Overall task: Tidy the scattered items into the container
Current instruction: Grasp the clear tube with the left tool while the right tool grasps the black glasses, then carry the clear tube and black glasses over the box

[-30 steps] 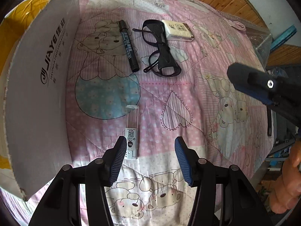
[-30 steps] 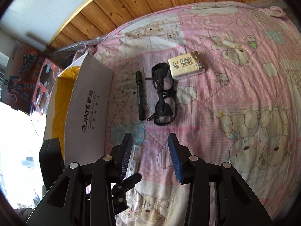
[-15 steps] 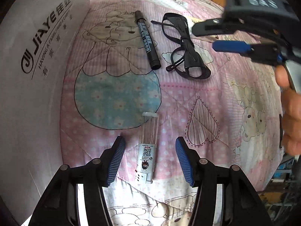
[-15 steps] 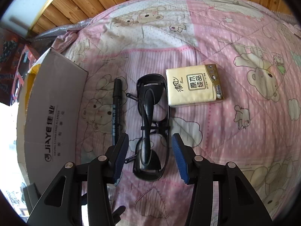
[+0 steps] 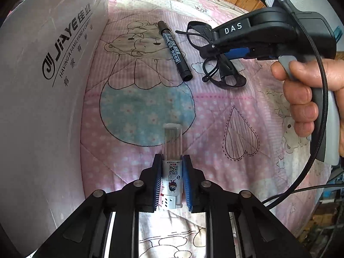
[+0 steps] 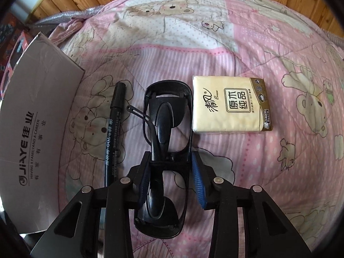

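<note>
Now left claw [image 5: 172, 178] around tube [image 5: 172, 150]

Left wrist view: box [image 5: 43, 99] fills frame left on quilt [image 5: 215, 116]. Tube [image 5: 172, 150] lower centre, between left gripper [image 5: 172, 182] fingers. Pen [image 5: 174, 50] upper centre, glasses [image 5: 217, 64] to its right (partly under right gripper [image 5: 234, 52]). Right wrist view: tissue pack [image 6: 231, 104] right of glasses, just beside.
</note>
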`<action>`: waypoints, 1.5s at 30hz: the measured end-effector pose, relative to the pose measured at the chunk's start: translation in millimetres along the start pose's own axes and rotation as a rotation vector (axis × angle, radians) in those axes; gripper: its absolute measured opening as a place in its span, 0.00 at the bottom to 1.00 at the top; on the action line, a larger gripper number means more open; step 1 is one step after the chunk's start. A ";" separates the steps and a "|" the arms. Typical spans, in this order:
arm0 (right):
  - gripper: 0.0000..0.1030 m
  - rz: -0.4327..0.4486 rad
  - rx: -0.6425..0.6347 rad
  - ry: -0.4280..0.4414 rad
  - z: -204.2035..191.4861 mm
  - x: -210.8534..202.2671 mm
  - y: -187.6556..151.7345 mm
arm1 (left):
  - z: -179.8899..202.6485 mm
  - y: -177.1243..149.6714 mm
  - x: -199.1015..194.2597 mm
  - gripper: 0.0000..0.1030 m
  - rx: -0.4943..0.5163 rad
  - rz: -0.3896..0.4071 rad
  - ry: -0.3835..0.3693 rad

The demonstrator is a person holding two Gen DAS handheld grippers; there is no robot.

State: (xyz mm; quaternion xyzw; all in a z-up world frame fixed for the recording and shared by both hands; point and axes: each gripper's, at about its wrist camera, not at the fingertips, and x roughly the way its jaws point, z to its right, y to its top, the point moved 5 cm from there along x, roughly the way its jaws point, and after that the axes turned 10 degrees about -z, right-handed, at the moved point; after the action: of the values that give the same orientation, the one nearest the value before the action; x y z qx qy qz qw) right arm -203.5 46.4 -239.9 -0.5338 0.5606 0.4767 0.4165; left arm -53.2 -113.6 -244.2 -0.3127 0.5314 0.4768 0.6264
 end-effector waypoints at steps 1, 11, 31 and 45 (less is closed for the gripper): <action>0.35 0.000 0.009 0.006 0.8 -1.3 -1.8 | -0.3 -0.5 -0.7 0.19 -0.009 -0.007 -0.012; 0.35 0.009 0.079 0.115 -4.5 -23.6 -30.9 | 1.2 1.7 -27.0 0.19 -0.050 -0.012 -0.099; 0.35 0.011 0.159 0.157 -8.1 -61.1 -98.7 | 23.6 1.3 -88.0 0.19 0.001 0.069 -0.143; 0.35 0.014 0.144 0.160 -33.6 -81.7 -147.8 | 17.3 -10.4 -128.4 0.19 0.001 0.139 -0.161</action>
State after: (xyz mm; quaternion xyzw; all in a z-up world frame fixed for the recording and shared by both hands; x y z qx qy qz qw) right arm -48.1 33.6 -166.8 -0.5349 0.6285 0.3940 0.4044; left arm -34.6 -135.7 -117.5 -0.2351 0.5000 0.5425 0.6327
